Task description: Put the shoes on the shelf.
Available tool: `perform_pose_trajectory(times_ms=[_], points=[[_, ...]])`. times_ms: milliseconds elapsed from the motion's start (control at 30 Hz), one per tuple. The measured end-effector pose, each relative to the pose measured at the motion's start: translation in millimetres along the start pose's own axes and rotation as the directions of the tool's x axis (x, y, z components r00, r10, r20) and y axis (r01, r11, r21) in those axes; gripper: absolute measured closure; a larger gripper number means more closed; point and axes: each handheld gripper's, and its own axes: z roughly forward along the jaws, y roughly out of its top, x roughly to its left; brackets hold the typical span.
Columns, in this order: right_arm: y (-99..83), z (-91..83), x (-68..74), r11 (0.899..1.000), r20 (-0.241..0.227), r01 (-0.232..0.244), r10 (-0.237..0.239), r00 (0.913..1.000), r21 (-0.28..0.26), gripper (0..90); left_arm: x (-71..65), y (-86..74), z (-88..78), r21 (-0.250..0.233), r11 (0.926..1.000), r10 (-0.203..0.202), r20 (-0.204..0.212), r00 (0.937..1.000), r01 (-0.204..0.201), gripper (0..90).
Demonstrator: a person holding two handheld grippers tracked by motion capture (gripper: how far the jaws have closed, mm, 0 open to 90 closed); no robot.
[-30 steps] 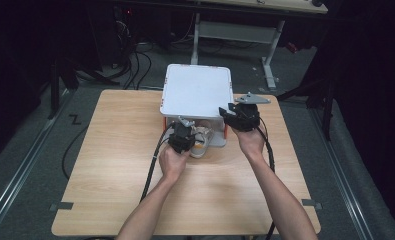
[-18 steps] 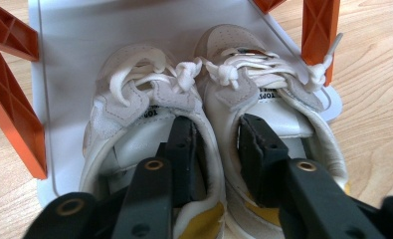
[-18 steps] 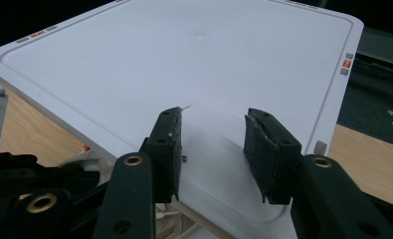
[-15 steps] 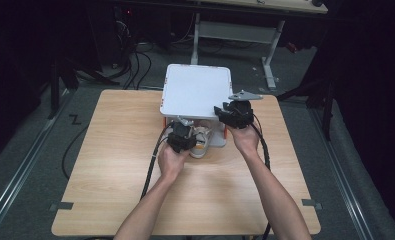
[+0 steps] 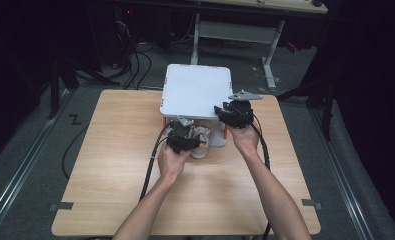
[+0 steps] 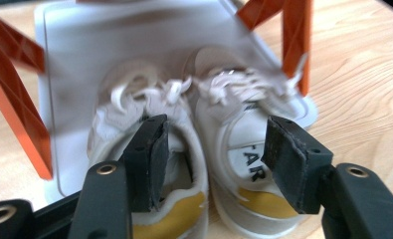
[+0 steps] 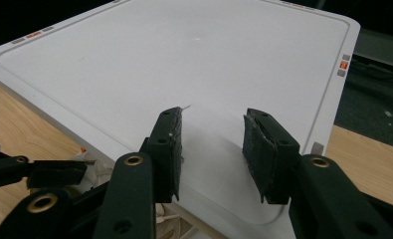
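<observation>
Jaws of left gripper point(image 6: 214, 149) just opened, gaping around heels of white shoes point(image 6: 194, 149), no pad pressing, we see. Shoes sit under white stand point(image 5: 197, 92) on tabletop point(image 5: 110, 165). Right gripper point(image 7: 211, 149) jaws apart over stand's top, holding nothing.

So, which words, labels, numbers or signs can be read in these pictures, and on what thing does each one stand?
"AR" – dark letters on the white insole of the right-hand small white shoe with a yellow heel; any further letters are hidden by the left gripper.
Small grey and orange marks along the rim of the white square plastic shelf top: too small to read.
The other white shoe: no readable text.
</observation>
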Motion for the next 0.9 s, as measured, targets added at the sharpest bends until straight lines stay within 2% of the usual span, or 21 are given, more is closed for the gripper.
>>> perform_pose_trajectory(times_ms=[200,233,267,300,400,533,700,900], points=[[0.1,0.3,0.2,1.000,0.003,0.001,-0.001,1.0000,0.000,59.5,-3.4,-5.2,-25.6,-0.021,0.9997,0.011,0.038,0.9992,-0.010,37.9],[0.0,0.3,0.3,1.000,0.001,0.002,-0.002,1.0000,-0.001,59.5,-3.9,-7.7,-29.3,-0.013,0.9999,0.003,0.044,0.9990,-0.002,35.7],[-0.1,0.4,0.4,1.000,0.002,0.001,-0.001,1.0000,-0.003,59.6,-4.5,-10.7,-32.4,0.000,1.0000,0.002,0.027,0.9996,-0.002,33.2],[-0.3,0.3,0.5,1.000,0.003,-0.001,0.001,1.0000,-0.004,59.5,-5.6,-13.7,-34.7,0.022,0.9998,-0.001,0.006,1.0000,0.001,25.7],[-0.5,0.4,0.5,1.000,0.004,-0.001,0.001,1.0000,-0.007,59.5,-8.0,-24.1,-37.5,0.088,0.9961,0.014,-0.019,0.9997,-0.012,19.5],[-0.7,0.8,0.6,1.000,0.007,-0.001,0.002,1.0000,-0.011,59.5,-11.4,-36.9,-30.8,0.131,0.9913,-0.006,-0.048,0.9988,0.012,14.4],[-1.2,0.7,0.6,1.000,0.007,0.001,-0.001,1.0000,-0.013,59.5,-14.3,-44.9,-11.9,0.176,0.9827,-0.044,-0.085,0.9955,0.058,13.4],[-1.2,0.6,0.7,1.000,0.008,0.001,-0.001,1.0000,-0.012,59.5,-19.8,-45.9,0.6,0.190,0.9782,-0.065,-0.104,0.9924,0.084,9.9]])
